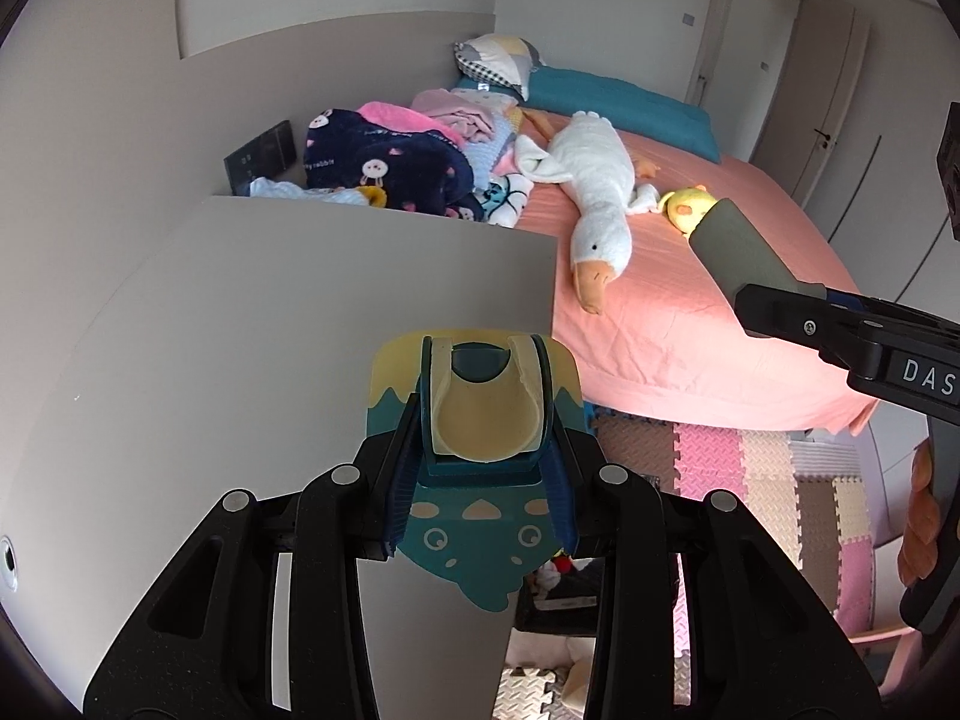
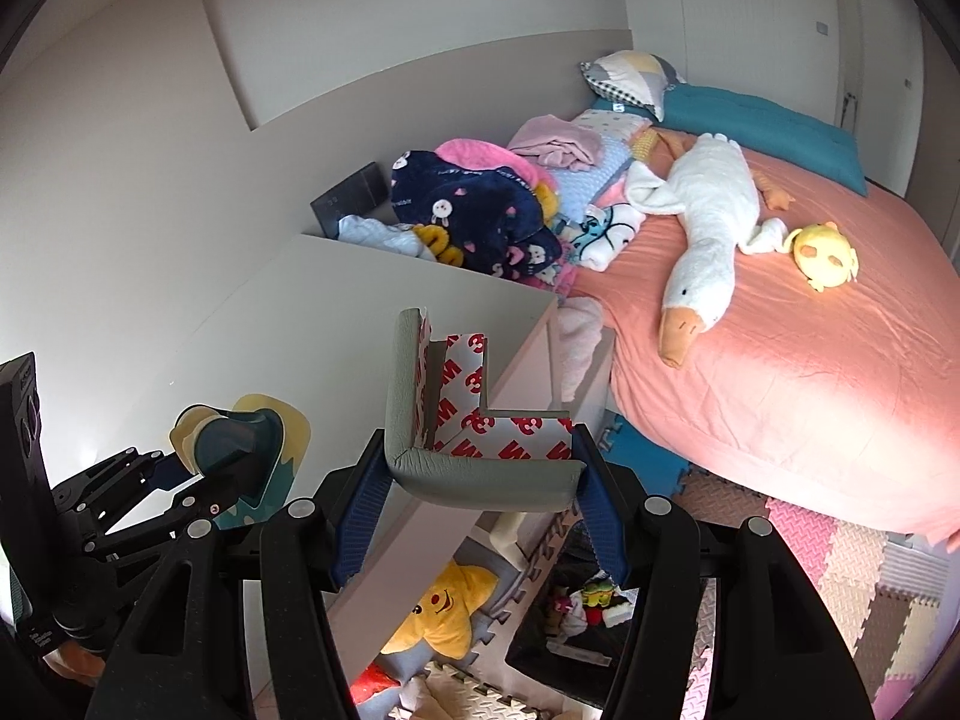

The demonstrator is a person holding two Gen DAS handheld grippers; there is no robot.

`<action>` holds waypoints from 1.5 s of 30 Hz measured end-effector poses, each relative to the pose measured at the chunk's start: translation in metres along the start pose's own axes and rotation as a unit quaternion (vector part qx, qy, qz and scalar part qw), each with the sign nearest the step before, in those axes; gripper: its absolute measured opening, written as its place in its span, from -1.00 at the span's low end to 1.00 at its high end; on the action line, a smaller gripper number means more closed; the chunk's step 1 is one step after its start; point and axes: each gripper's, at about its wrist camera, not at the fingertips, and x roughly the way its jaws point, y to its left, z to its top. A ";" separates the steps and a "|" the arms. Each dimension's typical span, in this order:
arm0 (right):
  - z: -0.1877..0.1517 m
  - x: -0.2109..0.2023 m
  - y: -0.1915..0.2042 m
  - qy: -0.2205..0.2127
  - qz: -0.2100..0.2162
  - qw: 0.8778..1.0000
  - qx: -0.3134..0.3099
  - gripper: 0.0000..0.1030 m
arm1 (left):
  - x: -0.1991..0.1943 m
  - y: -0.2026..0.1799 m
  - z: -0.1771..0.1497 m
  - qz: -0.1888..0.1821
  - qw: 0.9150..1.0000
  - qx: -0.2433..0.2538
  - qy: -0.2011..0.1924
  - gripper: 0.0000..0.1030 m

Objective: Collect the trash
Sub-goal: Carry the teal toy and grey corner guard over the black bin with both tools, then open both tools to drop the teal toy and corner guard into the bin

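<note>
My left gripper [image 1: 483,480] is shut on a teal and cream plastic hook holder with a cartoon face [image 1: 480,420], held above the white desk top [image 1: 270,330]. It also shows in the right wrist view [image 2: 240,450]. My right gripper [image 2: 480,504] is shut on a grey foam corner guard lined with red-and-white 3M tape backing [image 2: 474,438], held over the desk's right edge. The guard's grey end shows in the left wrist view [image 1: 738,252]. A black bin with scraps inside [image 2: 576,624] stands on the floor below.
A bed with a pink sheet [image 2: 780,360] lies to the right, with a white goose plush [image 2: 702,228], a yellow plush [image 2: 825,255] and piled blankets [image 2: 480,210]. Foam puzzle mats [image 2: 840,570] cover the floor. A yellow star plush [image 2: 444,606] lies by the desk.
</note>
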 end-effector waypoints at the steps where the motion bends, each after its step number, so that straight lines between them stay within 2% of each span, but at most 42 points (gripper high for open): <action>1: -0.002 -0.003 -0.005 -0.001 -0.003 1.000 0.004 0.17 | 0.001 -0.004 0.001 -0.004 1.000 0.005 0.001 -0.30; 10: -0.015 -0.030 -0.040 -0.018 -0.032 0.999 0.039 0.17 | 0.010 -0.048 0.005 -0.043 0.998 0.053 0.006 -0.30; 23: -0.031 -0.068 -0.093 -0.036 -0.077 0.993 0.085 0.17 | 0.020 -0.107 0.006 -0.095 0.989 0.114 0.013 -0.30; 36: -0.033 -0.079 -0.120 -0.045 -0.098 0.988 0.113 0.17 | 0.028 -0.136 0.001 -0.128 0.979 0.154 0.040 -0.29; 37: -0.031 -0.080 -0.122 -0.046 -0.100 0.987 0.117 0.17 | 0.030 -0.136 0.001 -0.133 0.977 0.160 0.051 -0.23; 38: -0.030 -0.081 -0.124 -0.047 -0.099 0.987 0.119 0.23 | 0.032 -0.138 0.000 -0.131 0.975 0.167 0.061 0.26; 39: -0.029 -0.082 -0.128 -0.046 -0.102 0.986 0.123 0.60 | 0.032 -0.138 -0.001 -0.118 0.976 0.171 0.061 0.92; 41: -0.028 -0.088 -0.133 -0.064 -0.128 0.980 0.138 0.95 | 0.029 -0.136 -0.001 -0.092 0.979 0.175 0.041 0.88; 43: -0.028 -0.092 -0.139 -0.068 -0.149 0.975 0.149 0.95 | 0.029 -0.132 0.002 -0.087 0.981 0.169 0.041 0.88; 45: -0.027 -0.083 -0.146 -0.030 -0.168 0.973 0.156 0.95 | 0.030 -0.128 0.006 -0.088 0.982 0.159 0.044 0.88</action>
